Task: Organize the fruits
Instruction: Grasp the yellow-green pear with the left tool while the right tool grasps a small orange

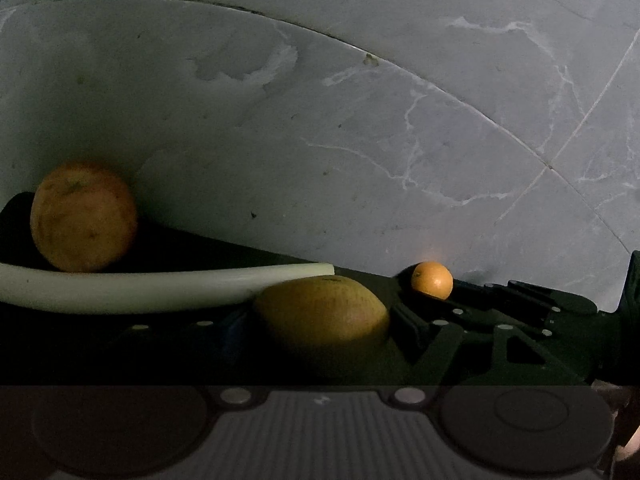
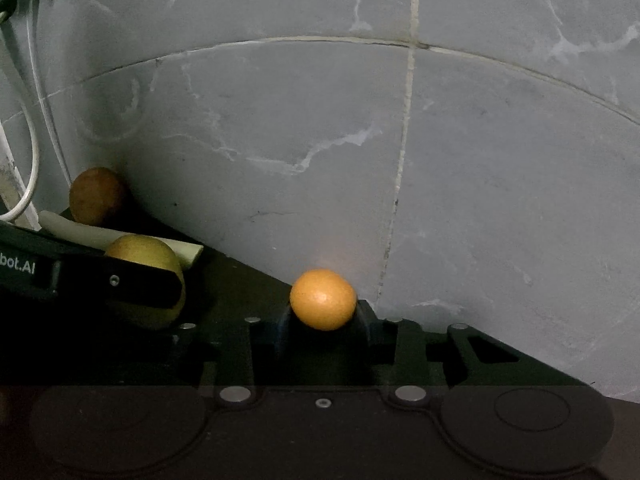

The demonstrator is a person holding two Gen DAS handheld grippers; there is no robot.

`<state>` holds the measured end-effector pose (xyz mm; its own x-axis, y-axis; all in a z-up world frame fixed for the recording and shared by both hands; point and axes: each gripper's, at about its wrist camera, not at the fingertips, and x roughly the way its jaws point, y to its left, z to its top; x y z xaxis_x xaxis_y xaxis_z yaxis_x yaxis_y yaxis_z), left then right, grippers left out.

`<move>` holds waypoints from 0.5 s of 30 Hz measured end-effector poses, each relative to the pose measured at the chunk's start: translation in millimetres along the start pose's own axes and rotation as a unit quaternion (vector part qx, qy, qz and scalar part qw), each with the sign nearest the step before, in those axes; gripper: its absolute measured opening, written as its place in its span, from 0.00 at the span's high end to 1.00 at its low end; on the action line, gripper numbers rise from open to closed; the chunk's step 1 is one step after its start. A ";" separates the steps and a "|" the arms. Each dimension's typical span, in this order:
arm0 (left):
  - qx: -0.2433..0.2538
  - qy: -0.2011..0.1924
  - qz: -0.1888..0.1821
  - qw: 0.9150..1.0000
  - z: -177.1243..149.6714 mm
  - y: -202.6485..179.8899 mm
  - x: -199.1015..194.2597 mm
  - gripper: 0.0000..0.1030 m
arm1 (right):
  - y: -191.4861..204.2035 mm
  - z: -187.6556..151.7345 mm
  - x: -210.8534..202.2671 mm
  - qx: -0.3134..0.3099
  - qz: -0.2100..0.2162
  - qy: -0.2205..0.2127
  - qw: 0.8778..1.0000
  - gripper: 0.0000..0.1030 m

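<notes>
Left tongs (image 1: pixel 320 320) bracket a large yellowish orange (image 1: pixel 322 310) in the left wrist view, one finger either side of it, though the dim light hides the pads; whether they already press the peel cannot be told. Behind it lies a pale curved bar (image 1: pixel 160 290), perhaps a tray rim, and past that a second big orange (image 1: pixel 84 216) sits on a dark surface beside the grey marbled tile floor (image 1: pixel 360 140). Off to the right, a small bright orange (image 1: pixel 432 280) is pinched in the right tongs (image 1: pixel 436 296).

Seen from the right wrist, the right tongs (image 2: pixel 323 316) are pressed onto the small bright orange (image 2: pixel 323 299) at its widest girth, both dark pads hugging its flanks. To the left, a black finger of the left tongs (image 2: pixel 140 284) crosses the yellowish orange (image 2: pixel 144 252), with the far orange (image 2: pixel 96 196) and a white cable (image 2: pixel 28 184) beyond.

These fruits are likely firm but rounded and slightly slick, so they may roll or squirt out of an off-centre pinch. Gripping across the middle with modest force suits them; the larger ones will probably weigh noticeably more.
</notes>
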<state>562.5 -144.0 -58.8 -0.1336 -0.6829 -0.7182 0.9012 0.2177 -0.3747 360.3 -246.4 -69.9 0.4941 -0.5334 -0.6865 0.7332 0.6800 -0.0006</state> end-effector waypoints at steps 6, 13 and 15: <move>0.001 0.001 0.006 1.000 -5.0 -7.6 1.8 0.28 | -7.0 -5.6 -10.5 0.015 0.001 -0.005 1.000 0.66; 0.004 0.005 0.009 1.000 -10.2 -11.1 -10.7 0.28 | -8.1 -9.9 -27.3 0.027 0.008 -0.008 1.000 0.66; 0.005 0.002 0.009 1.000 -12.3 -13.7 -16.9 0.28 | -7.7 -10.2 -35.7 0.027 0.011 -0.014 0.999 0.66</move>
<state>547.3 -126.9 -48.8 -0.1196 -0.6759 -0.7272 0.9079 0.2219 -0.3556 332.3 -227.5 -52.8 0.5222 -0.5326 -0.6661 0.7456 0.6642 0.0534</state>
